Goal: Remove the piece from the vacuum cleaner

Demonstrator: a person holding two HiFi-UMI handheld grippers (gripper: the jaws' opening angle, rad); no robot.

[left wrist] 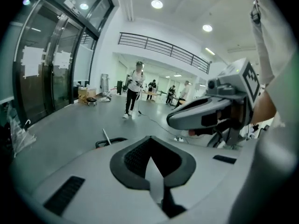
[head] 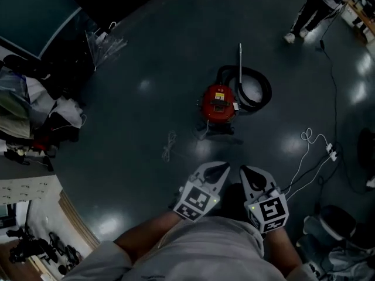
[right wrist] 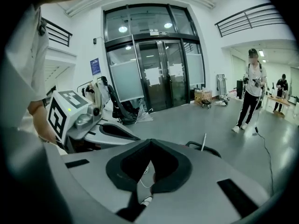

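Readable markings: the red vacuum cleaner [head: 219, 103] carries one yellow label [head: 219, 96] on its top, print too small to read; each of my claws bears a cube of black-and-white square markers, no text on them.

Count: one vacuum cleaner; one black hose [head: 255, 88] coiled in a loop touching its right side; one metal tube [head: 240, 63] running straight up from the loop, away from me; one white cord [head: 169, 146] lying loose on the floor [head: 135, 116] to the left of the machine; one power strip [head: 331, 151] off to the right; two claws.

Claw state: my left gripper [head: 222, 170] has its jaws fully together, nothing between them; my right gripper [head: 245, 173] likewise has its tips meeting, nothing held.

Position: the vacuum cleaner stands on the floor ahead of both claws, well apart from them; the claws sit side by side, close to my body, tips aimed toward the machine; neither touches the machine, hose or tube.
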